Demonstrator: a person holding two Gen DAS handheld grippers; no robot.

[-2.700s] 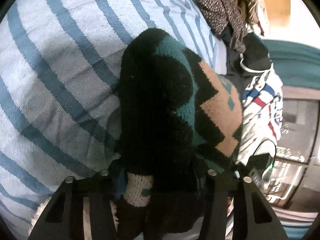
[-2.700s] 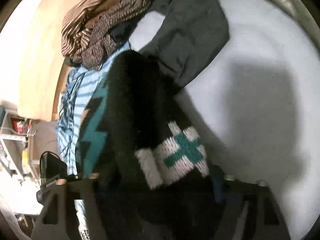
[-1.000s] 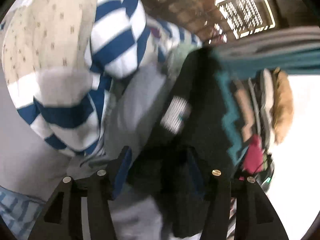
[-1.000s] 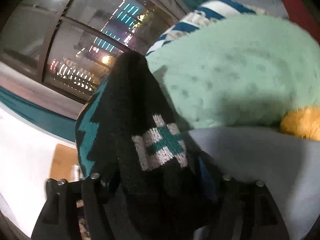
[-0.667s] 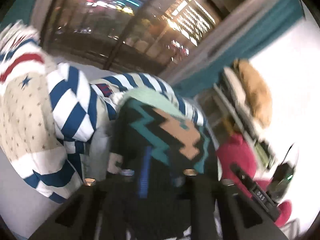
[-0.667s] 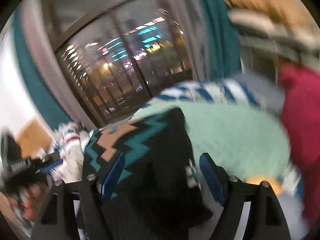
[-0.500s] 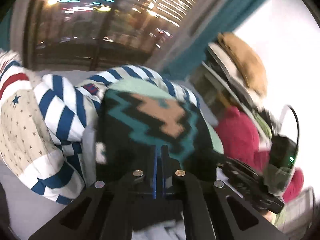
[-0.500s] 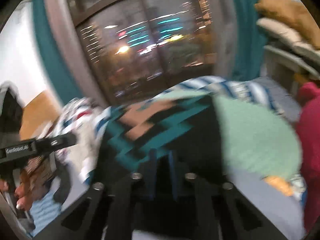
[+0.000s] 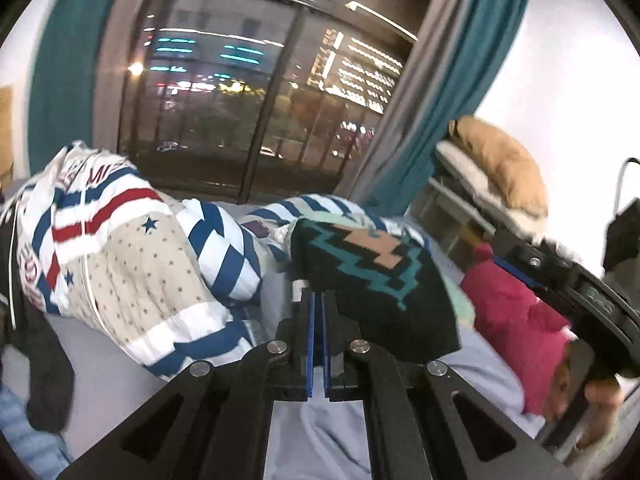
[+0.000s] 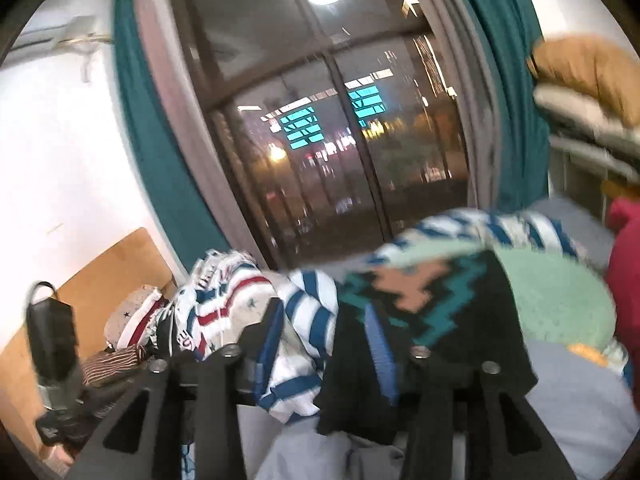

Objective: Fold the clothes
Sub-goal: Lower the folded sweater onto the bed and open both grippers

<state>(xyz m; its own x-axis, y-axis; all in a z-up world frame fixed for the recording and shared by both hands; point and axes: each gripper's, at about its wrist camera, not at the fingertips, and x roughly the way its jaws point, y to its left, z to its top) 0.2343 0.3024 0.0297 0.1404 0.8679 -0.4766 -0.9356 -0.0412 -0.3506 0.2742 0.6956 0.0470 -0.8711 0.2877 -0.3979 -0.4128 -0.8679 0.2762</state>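
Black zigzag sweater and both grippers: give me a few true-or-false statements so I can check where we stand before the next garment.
1. The left gripper is shut, its blue pads together. True.
2. The right gripper is shut on the black zigzag sweater. False: its fingers stand wide apart, and the sweater only lies across the gap.
3. The sweater rests on a mint-green garment. True.
4. The curtains beside the window are red. False: they are teal.
5. In the left wrist view the stars-and-stripes jacket lies to the right of the sweater. False: it lies to the sweater's left.
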